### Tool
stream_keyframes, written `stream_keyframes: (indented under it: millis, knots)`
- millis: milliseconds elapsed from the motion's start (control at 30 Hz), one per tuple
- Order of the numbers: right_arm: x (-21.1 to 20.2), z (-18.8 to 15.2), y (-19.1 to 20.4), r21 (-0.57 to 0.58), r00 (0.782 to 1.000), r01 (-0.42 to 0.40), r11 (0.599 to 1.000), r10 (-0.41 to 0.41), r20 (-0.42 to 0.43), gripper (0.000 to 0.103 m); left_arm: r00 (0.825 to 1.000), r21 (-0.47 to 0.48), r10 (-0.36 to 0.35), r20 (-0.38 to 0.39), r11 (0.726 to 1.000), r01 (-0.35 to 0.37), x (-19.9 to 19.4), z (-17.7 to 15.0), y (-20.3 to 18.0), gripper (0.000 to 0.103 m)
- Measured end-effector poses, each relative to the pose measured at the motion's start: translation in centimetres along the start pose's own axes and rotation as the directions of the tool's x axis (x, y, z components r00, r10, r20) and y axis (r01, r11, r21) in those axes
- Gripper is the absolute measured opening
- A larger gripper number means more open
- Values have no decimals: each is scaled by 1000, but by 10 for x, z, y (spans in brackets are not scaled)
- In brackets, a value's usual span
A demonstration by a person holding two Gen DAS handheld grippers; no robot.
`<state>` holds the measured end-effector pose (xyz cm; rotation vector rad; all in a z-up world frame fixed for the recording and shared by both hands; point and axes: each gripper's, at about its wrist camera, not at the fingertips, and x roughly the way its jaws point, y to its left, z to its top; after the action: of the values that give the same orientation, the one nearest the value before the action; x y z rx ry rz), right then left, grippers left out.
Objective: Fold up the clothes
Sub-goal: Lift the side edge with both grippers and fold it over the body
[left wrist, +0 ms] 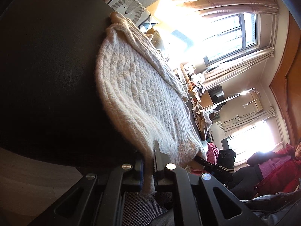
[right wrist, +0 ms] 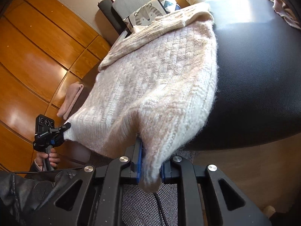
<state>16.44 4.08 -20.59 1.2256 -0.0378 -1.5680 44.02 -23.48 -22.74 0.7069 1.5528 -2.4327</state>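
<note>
A cream knitted sweater point(right wrist: 156, 71) lay spread over a black leather surface point(right wrist: 259, 66), filling the middle of both wrist views, with one sleeve point(right wrist: 150, 32) already folded across its far end toward the upper centre of the right view. Its near hem hung over the edge at the bottom of the frames.

The right hand-held gripper point(right wrist: 150, 171) was closed on one hem corner, the wool bunched between its blue pads at lower centre. The left hand-held gripper point(left wrist: 149, 167) was clamped tight on the other corner, a thin strip of knit pinched between its jaws; in the right view it showed at lower left point(right wrist: 64, 130), gripping the hem there, held by a hand point(right wrist: 48, 159).

The step in hand appeared to be the lengthwise fold: both hem corners taken up, ready to be carried toward the collar. The next move would call for lifting both corners together at an even height, keeping the hem taut between them, and laying it on the far end, near the tiger cushion point(right wrist: 146, 17), without dragging the folded sleeve askew.
</note>
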Motion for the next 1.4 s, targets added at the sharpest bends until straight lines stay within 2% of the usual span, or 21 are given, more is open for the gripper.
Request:
stream_keyframes:
  millis: [233,400,533,833,1067,1200,1333,1400]
  knots:
    - [-2,7,7,-12,1000,-5,1000,5,17,15,999,19,-34,31,999,34,0,7,-10,6]
    - [-15,18,15,-34,997,-40,999,42,64,15,994,49,-82,75,996,79,-4,17,-22,6]
    - [-29,26,26,-64,991,-76,995,83,108,15,983,87,-144,113,987,135,-16,24,-36,6]
    - [-66,37,43,-134,967,-138,981,163,195,15,965,155,-203,168,972,178,-46,25,-53,6]
    - [-100,47,48,-177,936,-184,967,227,267,15,954,235,-246,173,951,203,-67,17,-76,6]
    - [-108,51,46,-185,939,-150,971,198,280,15,951,244,-254,175,947,208,-71,14,-78,6]
    - [-96,55,9,-52,960,-89,995,100,260,17,955,223,-234,180,956,192,-70,16,-71,6]
    - [-86,48,-12,3,972,-72,997,69,226,29,956,217,-231,182,958,190,-70,16,-68,6]
